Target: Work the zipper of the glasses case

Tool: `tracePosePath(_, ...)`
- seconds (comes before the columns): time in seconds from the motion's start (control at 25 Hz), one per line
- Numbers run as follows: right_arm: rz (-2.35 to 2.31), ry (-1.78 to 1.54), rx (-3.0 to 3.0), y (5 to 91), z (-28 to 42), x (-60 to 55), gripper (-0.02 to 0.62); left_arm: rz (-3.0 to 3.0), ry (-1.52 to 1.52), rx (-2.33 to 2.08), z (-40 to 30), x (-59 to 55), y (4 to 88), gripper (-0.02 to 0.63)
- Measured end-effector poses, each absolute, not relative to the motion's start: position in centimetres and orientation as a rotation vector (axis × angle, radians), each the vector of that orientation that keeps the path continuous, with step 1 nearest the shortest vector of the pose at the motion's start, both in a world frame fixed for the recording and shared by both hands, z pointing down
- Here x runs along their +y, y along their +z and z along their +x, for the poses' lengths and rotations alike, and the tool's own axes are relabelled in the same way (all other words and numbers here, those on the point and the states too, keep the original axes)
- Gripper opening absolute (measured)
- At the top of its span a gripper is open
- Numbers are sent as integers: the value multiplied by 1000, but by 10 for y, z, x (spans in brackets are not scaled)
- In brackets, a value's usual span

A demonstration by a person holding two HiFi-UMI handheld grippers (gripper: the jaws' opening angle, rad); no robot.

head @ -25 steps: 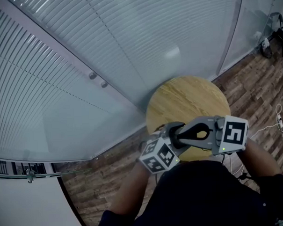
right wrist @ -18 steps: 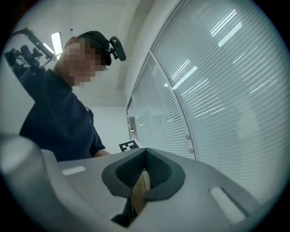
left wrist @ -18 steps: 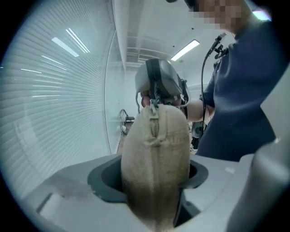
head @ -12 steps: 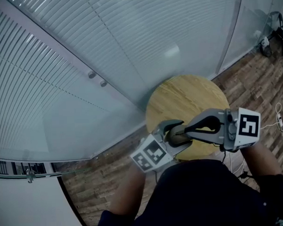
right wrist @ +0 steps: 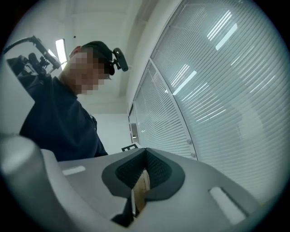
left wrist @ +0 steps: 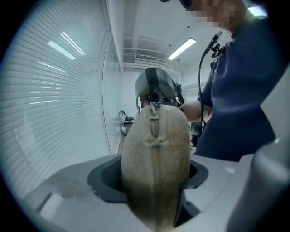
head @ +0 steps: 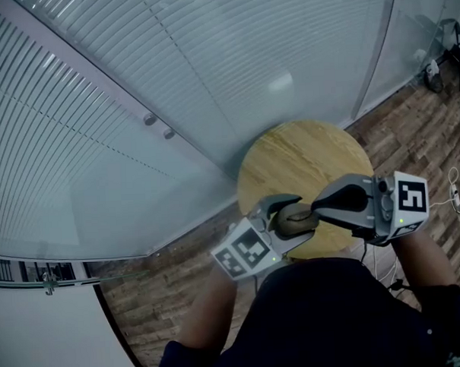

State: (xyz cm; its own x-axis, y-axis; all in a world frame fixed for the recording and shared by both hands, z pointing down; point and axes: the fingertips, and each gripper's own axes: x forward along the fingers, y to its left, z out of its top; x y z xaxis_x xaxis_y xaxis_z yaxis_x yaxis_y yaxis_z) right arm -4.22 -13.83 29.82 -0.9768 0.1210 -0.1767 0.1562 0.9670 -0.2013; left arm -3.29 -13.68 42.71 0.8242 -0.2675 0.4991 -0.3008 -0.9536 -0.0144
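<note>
— Seeing any change over the last second?

— Rising, on both sides. Carrying the case (head: 299, 221) a little higher above the near edge of the table (head: 305, 157), close to the torso. Swinging the right gripper (head: 317, 208) out toward the right and tipping it up, uncovering the case, hidden beneath it a second ago.

— Gripping what, exactly?

— Clamping the case lengthwise in the left gripper (left wrist: 152, 177), filling the whole gap between the jaws with tan fabric. Pinching tight with the right one at the far end, squeezing a thin tan strip (right wrist: 140, 189) between the pads. Judging from the left gripper view, probably nipping the pull (left wrist: 154, 106) at the top of the zip.

— Meaning what for the job?

— Looking like setting up rather than zipping: bracing one end, taking the pull at the other, getting clear of the tabletop. Showing a closed seam on the side facing the left gripper, so likely waiting on the first draw along the teeth.

— Risking anything?

— Possibly slipping off so small a pull. Needing a steady draw in line with the zip, without twisting the case out of the left jaws.
</note>
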Motion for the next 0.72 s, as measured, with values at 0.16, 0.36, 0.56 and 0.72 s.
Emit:
tracePosePath(0.16,213,-243,3016,301,-36,-139,8,2928,806,-470,-36,-138,427,307)
tracePosePath(0.36,333,-141,3194,325,-46,-126,179,2930,858,-472,-39,-142,430,308)
tracePosePath(0.56,367,-158,3205,329,-49,-120,198,2940,907,-447,-29,-139,431,308)
tracePosePath(0.72,390,-155,3200,328,-52,-119,121,2933,916,-430,-26,-138,431,308)
